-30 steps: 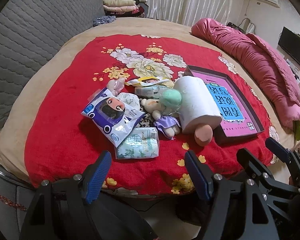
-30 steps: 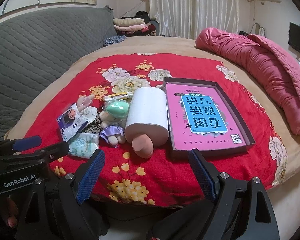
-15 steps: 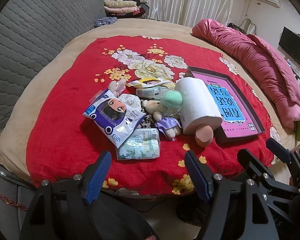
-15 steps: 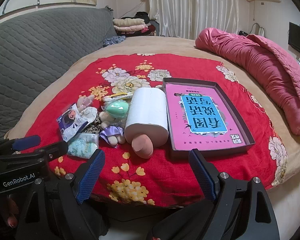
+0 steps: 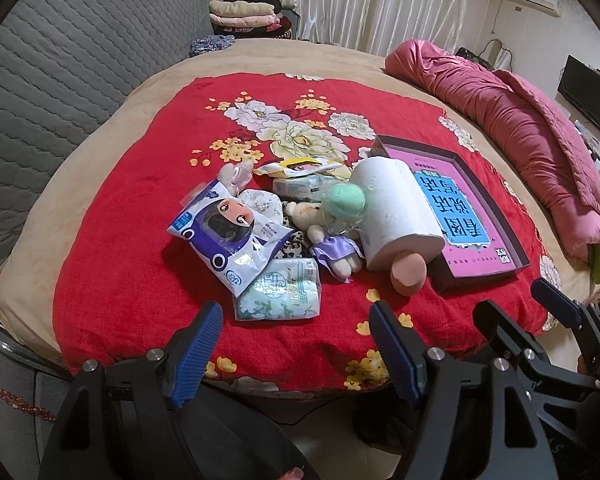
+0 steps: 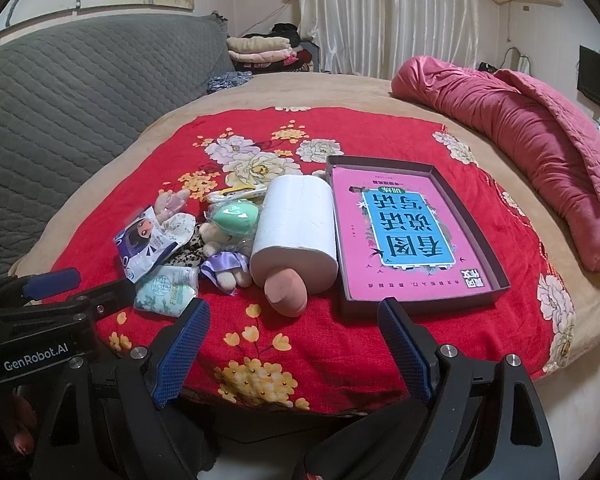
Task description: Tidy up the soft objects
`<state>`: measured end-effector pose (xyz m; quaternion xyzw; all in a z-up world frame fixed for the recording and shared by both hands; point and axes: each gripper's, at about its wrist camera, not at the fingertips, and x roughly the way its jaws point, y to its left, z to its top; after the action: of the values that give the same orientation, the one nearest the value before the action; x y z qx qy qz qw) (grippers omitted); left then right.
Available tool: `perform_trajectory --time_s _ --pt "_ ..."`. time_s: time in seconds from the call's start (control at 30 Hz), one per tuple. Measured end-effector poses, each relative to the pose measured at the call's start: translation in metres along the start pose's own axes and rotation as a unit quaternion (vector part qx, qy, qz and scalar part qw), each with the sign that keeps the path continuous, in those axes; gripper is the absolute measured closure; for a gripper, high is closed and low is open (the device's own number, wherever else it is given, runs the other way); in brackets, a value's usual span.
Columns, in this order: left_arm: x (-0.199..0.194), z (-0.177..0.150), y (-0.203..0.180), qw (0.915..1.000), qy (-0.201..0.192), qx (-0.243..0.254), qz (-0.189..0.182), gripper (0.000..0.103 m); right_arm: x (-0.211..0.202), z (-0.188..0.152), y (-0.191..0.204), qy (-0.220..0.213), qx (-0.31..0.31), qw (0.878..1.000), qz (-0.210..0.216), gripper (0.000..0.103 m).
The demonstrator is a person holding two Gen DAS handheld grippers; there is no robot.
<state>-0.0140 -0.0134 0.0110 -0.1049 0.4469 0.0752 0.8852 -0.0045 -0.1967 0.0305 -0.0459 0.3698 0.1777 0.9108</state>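
Note:
A heap of soft things lies on the red flowered cloth (image 5: 132, 208): a white paper roll (image 5: 396, 212) (image 6: 296, 224), a green sponge (image 5: 345, 199) (image 6: 236, 216), a pink-brown sponge (image 5: 409, 276) (image 6: 286, 294), a small plush doll (image 5: 332, 240) (image 6: 226, 256), a blue-white cartoon wipes pack (image 5: 228, 236) (image 6: 146, 242) and a floral tissue pack (image 5: 280, 294) (image 6: 168, 288). A dark shallow box (image 5: 500, 216) (image 6: 466, 208) with a pink book in it sits right of the roll. My left gripper (image 5: 296, 344) and right gripper (image 6: 290, 344) hover open and empty before the bed's near edge.
A rolled pink quilt (image 6: 540, 136) lies along the bed's right side. A grey quilted headboard (image 5: 60, 64) stands at the left, folded clothes (image 6: 260, 50) and curtains at the back. The beige bedspread (image 5: 260, 60) rims the cloth.
The left wrist view has tilted up slightly and eased toward the heap. Both grippers stay open; nothing on the bed has moved.

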Motion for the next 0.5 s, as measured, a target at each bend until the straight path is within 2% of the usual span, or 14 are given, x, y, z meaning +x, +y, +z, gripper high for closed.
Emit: perform_trajectory --time_s 0.5 --pt "-0.0002 0.0003 -0.0003 1.0 0.0 0.0 0.0 0.028 0.0002 0.0 0.0 0.0 -0.001 1.0 0.001 0.017"
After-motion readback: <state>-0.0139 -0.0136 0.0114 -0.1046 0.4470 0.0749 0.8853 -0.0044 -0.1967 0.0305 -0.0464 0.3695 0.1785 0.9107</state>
